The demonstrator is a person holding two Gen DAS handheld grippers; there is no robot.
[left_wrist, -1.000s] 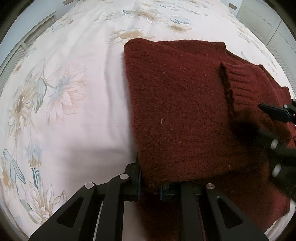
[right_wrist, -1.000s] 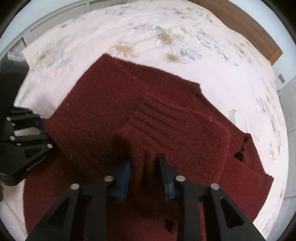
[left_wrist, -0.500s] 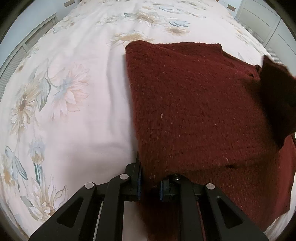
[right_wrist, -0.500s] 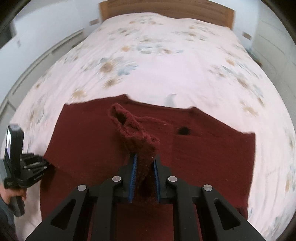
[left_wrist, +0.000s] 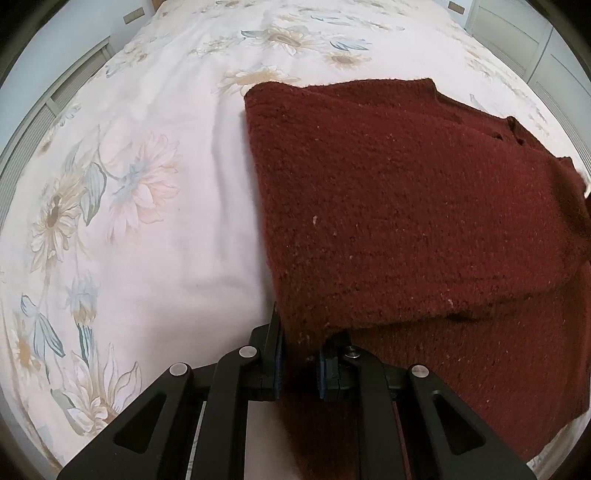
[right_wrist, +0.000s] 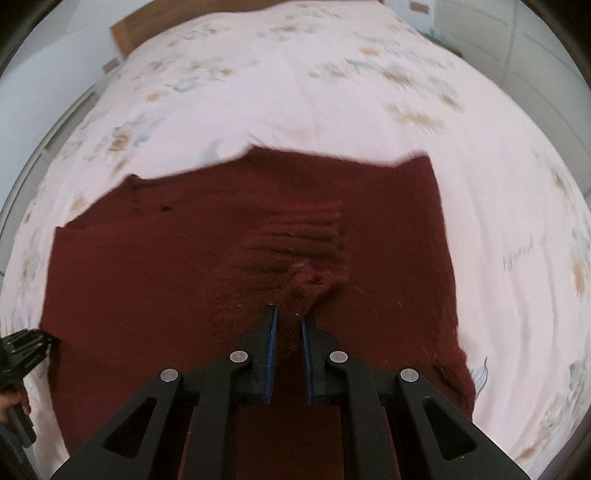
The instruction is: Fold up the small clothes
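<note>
Both jaws stay clenched on the dark red sweater [left_wrist: 406,206]: left gripper [left_wrist: 299,354] pinning its folded corner near the bed's [left_wrist: 147,184] left edge, right gripper [right_wrist: 288,325] best drawing the ribbed sleeve cuff [right_wrist: 299,240] flat across.

- Sweater [left_wrist: 406,206]: dark red, fuzzy knit flecked with pale lint; ribbed cuff [right_wrist: 306,236].
- Bed sheet [left_wrist: 177,258]: pale pink, printed with cream and peach flowers and grey-blue leaves.
- Grippers [left_wrist: 299,354] [right_wrist: 288,332]: black, blue pads.
- Headboard [right_wrist: 155,26]: brown wood.

Sweater [left_wrist: 406,206] lies on the bed [left_wrist: 147,221], right of my left view; my ribbed sleeve cuff [right_wrist: 303,240] rests on it.
</note>
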